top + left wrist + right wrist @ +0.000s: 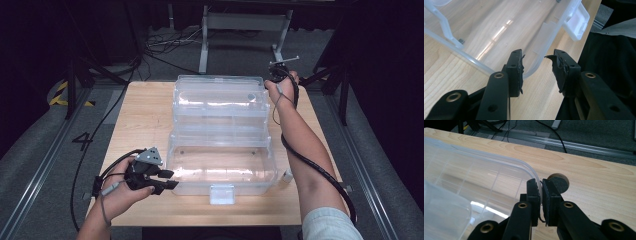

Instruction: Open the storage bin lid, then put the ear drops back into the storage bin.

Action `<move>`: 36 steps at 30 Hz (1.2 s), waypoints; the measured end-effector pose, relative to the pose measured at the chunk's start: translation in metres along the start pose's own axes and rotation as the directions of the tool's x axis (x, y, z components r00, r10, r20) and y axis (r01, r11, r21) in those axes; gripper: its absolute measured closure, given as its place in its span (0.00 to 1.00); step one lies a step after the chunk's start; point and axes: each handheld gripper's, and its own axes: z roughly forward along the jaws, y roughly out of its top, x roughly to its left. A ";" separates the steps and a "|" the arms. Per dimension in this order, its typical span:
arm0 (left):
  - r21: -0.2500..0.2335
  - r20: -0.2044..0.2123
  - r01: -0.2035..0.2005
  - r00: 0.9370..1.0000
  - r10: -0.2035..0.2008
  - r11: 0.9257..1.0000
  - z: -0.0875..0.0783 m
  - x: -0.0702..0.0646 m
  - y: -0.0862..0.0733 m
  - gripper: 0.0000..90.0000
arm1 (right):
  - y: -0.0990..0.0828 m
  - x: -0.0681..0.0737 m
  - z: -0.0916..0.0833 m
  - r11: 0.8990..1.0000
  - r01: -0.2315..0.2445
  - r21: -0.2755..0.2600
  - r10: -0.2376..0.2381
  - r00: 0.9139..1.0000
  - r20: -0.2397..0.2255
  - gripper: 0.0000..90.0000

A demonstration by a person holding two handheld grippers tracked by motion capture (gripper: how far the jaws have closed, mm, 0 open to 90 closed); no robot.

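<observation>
Clear plastic toolbox (pixel 220 135) sits open at frame centre on wooden counter (pixel 145 115), lid tilted back. R claw (pixel 541 192) at upper right is clamped on lid's rim corner. L claw (pixel 537 72), lower left, stands approx half open astride the base's near corner, pads not pressing.
</observation>
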 end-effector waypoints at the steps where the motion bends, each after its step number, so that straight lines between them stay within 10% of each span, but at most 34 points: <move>1: 0.000 0.000 0.000 1.000 0.000 1.000 0.000 0.000 0.000 0.67 | 0.000 0.000 0.000 1.000 0.000 0.000 0.000 1.000 0.000 0.95; 14: -0.005 -0.039 0.023 0.999 -0.023 1.000 -0.013 0.010 0.006 0.66 | -0.006 -0.012 -0.030 0.996 -0.006 -0.091 0.003 0.999 -0.033 0.79; 36: -0.053 -0.073 0.087 0.993 -0.090 0.995 -0.025 0.042 0.008 0.65 | -0.063 -0.024 -0.166 0.977 0.120 -0.179 -0.134 0.988 -0.072 0.72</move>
